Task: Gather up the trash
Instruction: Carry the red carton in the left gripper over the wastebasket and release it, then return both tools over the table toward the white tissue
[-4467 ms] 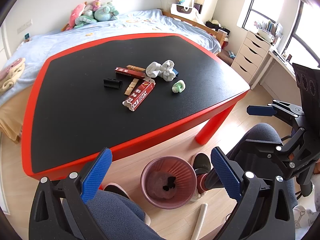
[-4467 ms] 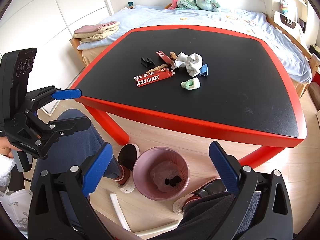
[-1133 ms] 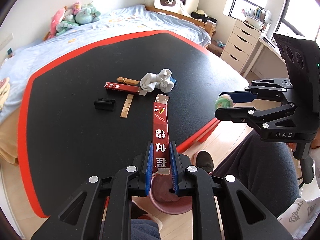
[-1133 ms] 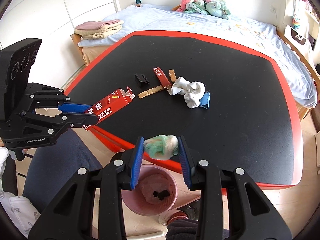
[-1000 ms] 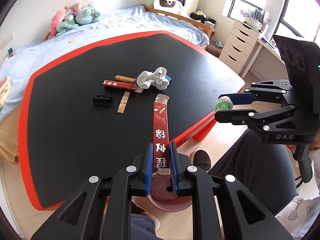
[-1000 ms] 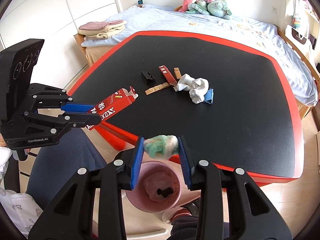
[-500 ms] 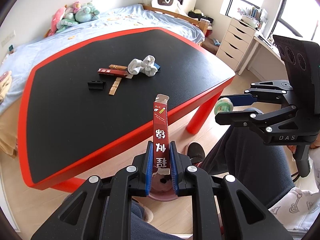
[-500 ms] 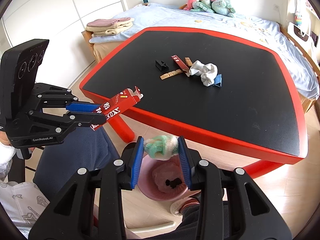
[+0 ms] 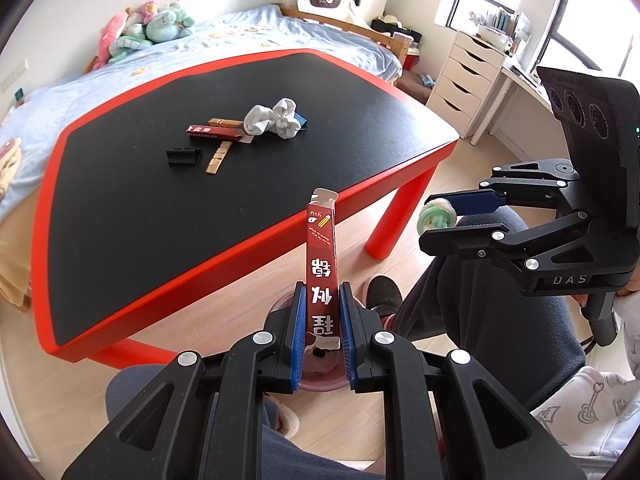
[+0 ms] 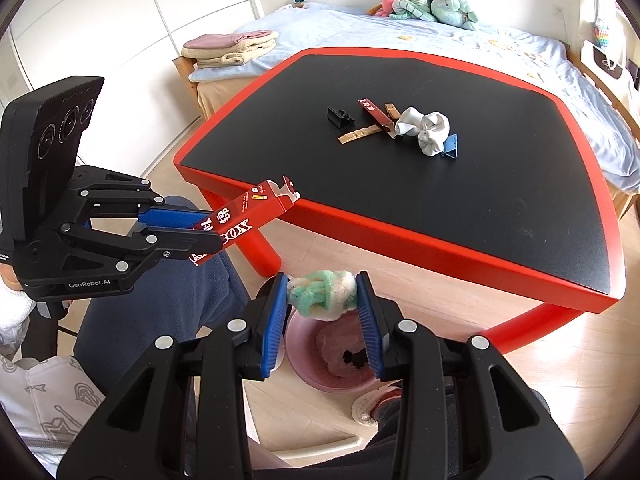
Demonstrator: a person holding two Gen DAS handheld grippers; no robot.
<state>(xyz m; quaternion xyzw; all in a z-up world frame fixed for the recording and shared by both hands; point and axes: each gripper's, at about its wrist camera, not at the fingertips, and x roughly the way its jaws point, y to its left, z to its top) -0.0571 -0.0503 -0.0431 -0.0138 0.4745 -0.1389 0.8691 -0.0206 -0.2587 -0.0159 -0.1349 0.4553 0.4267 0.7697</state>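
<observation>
red carton (image 9: 321,276) gripped upright, green-white wad (image 10: 323,295) pinched — pink bin (image 10: 335,364) below

Bin (image 10: 320,376) sits on the floor in front of the counter (image 10: 460,240), under both tongs. Left tongs (image 9: 322,336) pinch the box (image 9: 322,276), right tongs (image 10: 322,312) pinch the wad (image 10: 322,295). Bed (image 10: 520,52) behind.

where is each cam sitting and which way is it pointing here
Left wrist: on the left gripper, aimed forward and down past its red box; the right gripper and legs show.
Right wrist: on the right gripper, aimed down past its green wad; the left gripper shows.
Shared: red table, pink bin.
</observation>
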